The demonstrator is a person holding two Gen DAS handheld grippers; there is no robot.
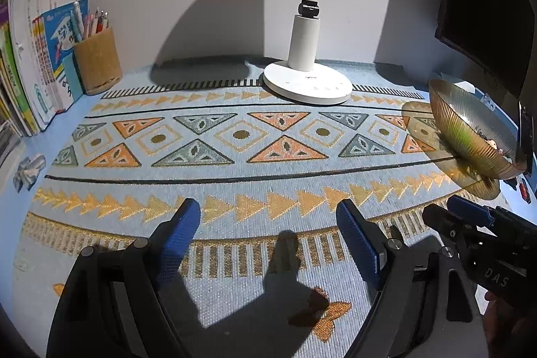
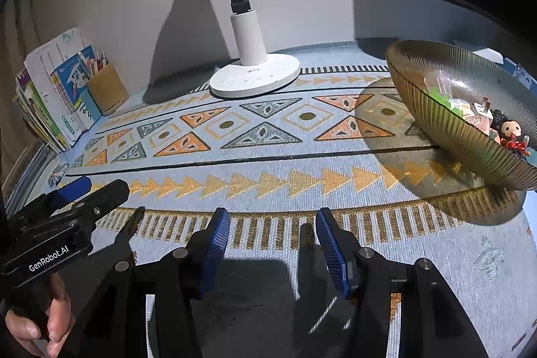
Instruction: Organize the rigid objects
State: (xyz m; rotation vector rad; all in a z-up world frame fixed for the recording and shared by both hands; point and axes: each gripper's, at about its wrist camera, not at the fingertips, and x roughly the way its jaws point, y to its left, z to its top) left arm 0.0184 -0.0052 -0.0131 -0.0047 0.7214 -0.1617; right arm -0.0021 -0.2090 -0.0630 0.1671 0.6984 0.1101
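Your left gripper hangs over the patterned cloth with its blue pads spread wide and nothing between them, only bare weave showing in the gap. Your right gripper sits alongside, its pads parted to a narrower gap, also with nothing in it. In the left wrist view the right gripper shows at about 4 o'clock; in the right wrist view the left gripper shows at about 9 o'clock, with your hand wrapped around its handle at 8 o'clock.

The ribbed amber glass bowl stands on the cloth at roughly 2 o'clock from the right gripper, well apart from both sets of pads. Inside it lie several small things: a little doll with dark hair and red clothing near the right rim, and a clear plastic piece with something green beside it. You cannot tell the rest apart.

The white lamp base stands at 12 o'clock near the wall. At 10 o'clock a cork pen holder full of pens stands just beside a row of upright books
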